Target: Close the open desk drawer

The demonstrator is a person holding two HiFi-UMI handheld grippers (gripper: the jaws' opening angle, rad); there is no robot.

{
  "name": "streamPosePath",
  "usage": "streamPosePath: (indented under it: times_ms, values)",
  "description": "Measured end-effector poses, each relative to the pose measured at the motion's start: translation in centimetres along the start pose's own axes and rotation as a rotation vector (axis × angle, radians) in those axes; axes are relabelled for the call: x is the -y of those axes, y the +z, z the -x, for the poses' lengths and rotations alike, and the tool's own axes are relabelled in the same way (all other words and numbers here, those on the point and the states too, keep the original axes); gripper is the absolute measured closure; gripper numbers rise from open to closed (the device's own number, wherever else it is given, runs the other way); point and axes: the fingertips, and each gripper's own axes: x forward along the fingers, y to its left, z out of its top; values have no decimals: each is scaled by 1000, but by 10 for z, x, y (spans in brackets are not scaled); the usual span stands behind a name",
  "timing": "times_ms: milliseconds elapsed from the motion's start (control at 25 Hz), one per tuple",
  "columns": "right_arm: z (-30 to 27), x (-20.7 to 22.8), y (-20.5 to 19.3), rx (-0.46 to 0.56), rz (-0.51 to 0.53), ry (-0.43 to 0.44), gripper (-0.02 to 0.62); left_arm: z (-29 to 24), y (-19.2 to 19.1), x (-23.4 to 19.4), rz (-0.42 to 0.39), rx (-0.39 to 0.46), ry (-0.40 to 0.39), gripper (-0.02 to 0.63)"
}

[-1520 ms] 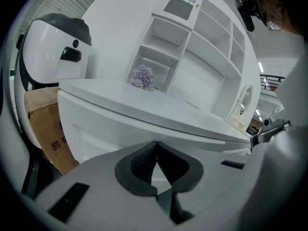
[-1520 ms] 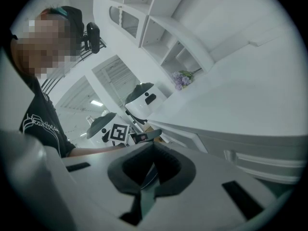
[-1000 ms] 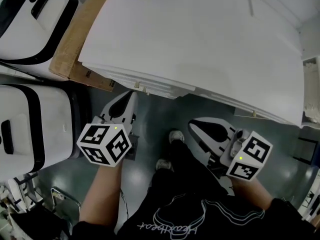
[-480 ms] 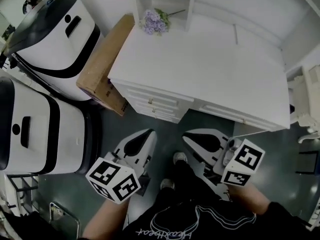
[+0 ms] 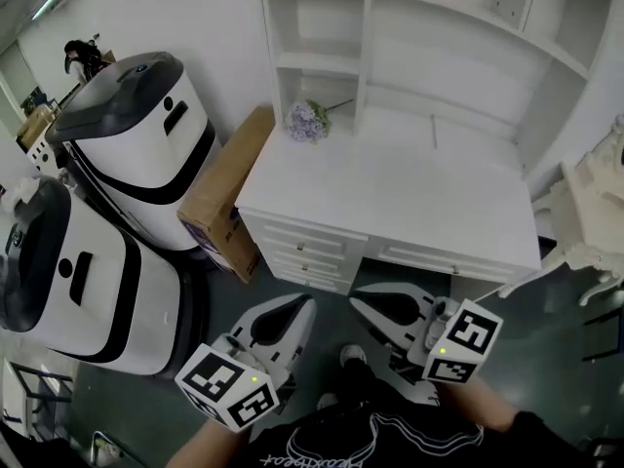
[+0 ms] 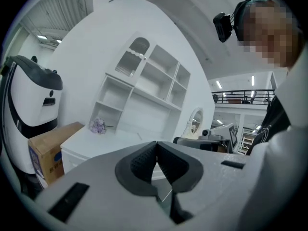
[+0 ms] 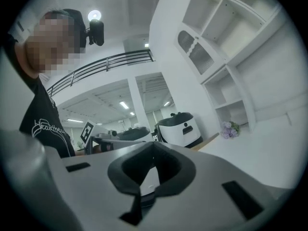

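Observation:
A white desk (image 5: 409, 188) with a shelf hutch stands ahead of me in the head view. Its stack of drawers (image 5: 307, 252) is at the front left and a wide drawer (image 5: 444, 261) at the front right. None of them visibly juts out from here. My left gripper (image 5: 298, 307) hangs below the drawer stack, apart from it, jaws shut on nothing. My right gripper (image 5: 363, 301) is beside it, also shut and empty. The left gripper view shows that gripper's closed pads (image 6: 144, 163) with the desk (image 6: 91, 141) beyond. The right gripper (image 7: 154, 144) points past the desk top (image 7: 269, 143).
Two large white-and-black machines (image 5: 132, 130) (image 5: 68, 281) stand left of the desk. A cardboard box (image 5: 229, 193) leans between them and the desk. Purple flowers (image 5: 310, 120) lie on the desk top. White ornate furniture (image 5: 585, 222) is at the right. My shoe (image 5: 351, 359) is on the dark floor.
The head view has pulled back and tilted up, so the desk now looks smaller and farther, with the hutch in sight. Both grippers stay shut, low and clear of the drawers.

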Motion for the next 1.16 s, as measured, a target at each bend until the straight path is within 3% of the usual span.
streamPosePath:
  times_ms: [320,1160]
  values:
    - [9,-31,22,36,83,2,589,15,15,30,-35,34,-50,601]
    - [19,-21,22,35,78,-29,589,6,13,37,-44,25,-54,601]
